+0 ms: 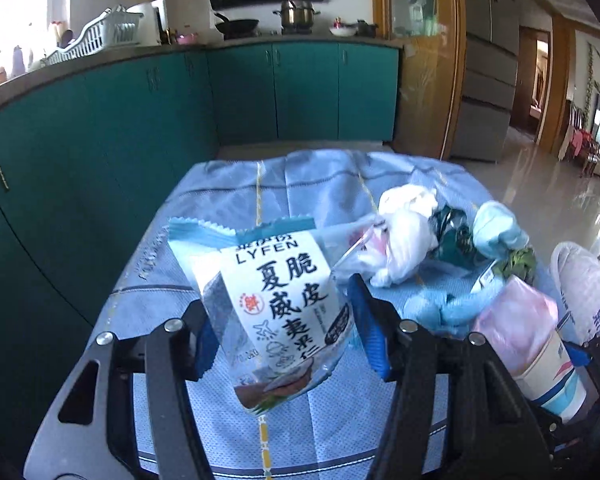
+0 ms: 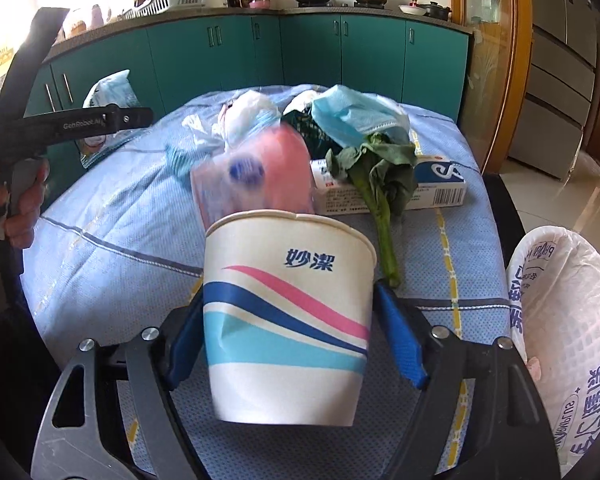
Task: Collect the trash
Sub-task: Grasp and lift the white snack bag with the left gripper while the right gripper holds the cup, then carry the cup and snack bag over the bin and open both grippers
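Observation:
My left gripper (image 1: 280, 320) is shut on a white and blue snack packet (image 1: 276, 304), holding it upright above the blue tablecloth (image 1: 236, 192). In the right wrist view that packet (image 2: 112, 88) hangs at the upper left, above a hand (image 2: 24, 204). My right gripper (image 2: 290, 320) is shut on a paper cup (image 2: 288, 320) with pink and blue stripes; its blue pads (image 2: 400, 336) press on both sides. A blurred pink wrapper (image 2: 276, 176) sticks out of the cup. The same cup (image 1: 552, 364) shows at the right in the left wrist view.
On the cloth (image 2: 100, 216) lie a white plastic bag (image 2: 244, 116), a blue face mask (image 2: 352, 116), a wilted green vegetable (image 2: 380, 168) and a white carton (image 2: 432, 192). A bin lined with a white bag (image 2: 560, 320) stands at the right. Teal cabinets (image 1: 100, 120) run behind.

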Action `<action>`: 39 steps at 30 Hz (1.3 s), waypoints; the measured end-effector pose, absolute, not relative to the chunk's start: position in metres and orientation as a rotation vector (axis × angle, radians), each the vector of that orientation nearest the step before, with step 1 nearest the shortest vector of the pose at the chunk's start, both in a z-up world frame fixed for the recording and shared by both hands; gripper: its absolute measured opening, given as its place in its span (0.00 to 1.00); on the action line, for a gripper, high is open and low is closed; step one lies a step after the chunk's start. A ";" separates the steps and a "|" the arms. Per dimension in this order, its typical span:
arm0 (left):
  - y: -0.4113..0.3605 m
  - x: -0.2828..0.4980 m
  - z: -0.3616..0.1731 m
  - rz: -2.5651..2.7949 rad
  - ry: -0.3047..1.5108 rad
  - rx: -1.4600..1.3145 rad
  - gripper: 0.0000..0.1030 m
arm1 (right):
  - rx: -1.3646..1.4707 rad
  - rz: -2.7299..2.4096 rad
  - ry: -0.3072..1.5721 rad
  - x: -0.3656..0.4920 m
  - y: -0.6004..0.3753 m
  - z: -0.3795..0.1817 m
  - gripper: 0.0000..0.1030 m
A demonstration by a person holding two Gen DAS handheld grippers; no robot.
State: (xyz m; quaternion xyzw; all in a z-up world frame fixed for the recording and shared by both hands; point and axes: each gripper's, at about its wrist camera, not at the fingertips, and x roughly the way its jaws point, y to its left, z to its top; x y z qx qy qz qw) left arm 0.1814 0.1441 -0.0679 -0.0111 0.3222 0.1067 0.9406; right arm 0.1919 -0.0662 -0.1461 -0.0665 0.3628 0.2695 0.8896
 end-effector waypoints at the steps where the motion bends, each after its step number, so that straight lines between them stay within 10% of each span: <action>1: 0.144 0.179 -0.064 0.226 0.637 -0.024 0.58 | -0.131 0.564 0.746 0.191 -0.067 -0.144 0.75; 39: -0.050 0.186 -0.044 -0.100 0.556 0.056 0.61 | -0.014 0.005 0.515 0.184 -0.242 -0.099 0.75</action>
